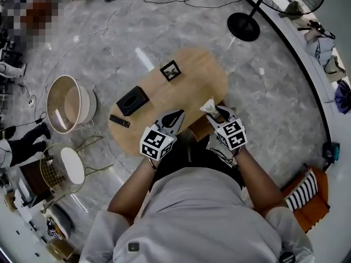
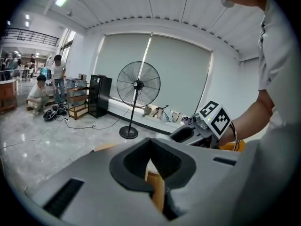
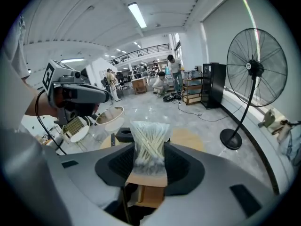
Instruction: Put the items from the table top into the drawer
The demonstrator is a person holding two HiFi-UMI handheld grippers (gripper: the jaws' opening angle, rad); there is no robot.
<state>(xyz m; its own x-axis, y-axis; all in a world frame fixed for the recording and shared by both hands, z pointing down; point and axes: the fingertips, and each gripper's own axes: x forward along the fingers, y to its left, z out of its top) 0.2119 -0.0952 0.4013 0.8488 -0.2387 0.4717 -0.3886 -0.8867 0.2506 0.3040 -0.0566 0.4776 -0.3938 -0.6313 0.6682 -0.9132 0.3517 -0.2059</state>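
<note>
A clear bag of cotton swabs [image 1: 209,107] stands upright between the jaws of my right gripper [image 1: 215,114], which is shut on it at the near right edge of the oval wooden table [image 1: 192,84]. In the right gripper view the bag [image 3: 150,140] fills the gap between the pads. My left gripper [image 1: 174,119] hovers beside it over the near edge with its tips together and nothing held. A wooden open drawer [image 1: 198,129] shows under the edge between both grippers. A black box [image 1: 132,101] and a black remote [image 1: 119,121] lie on the table's left part.
A square marker tag [image 1: 170,70] lies on the table's far side. A round wooden basket [image 1: 64,104] and a wire side table [image 1: 63,169] stand at the left. A floor fan's base [image 1: 243,26] is beyond the table. Cables run across the floor.
</note>
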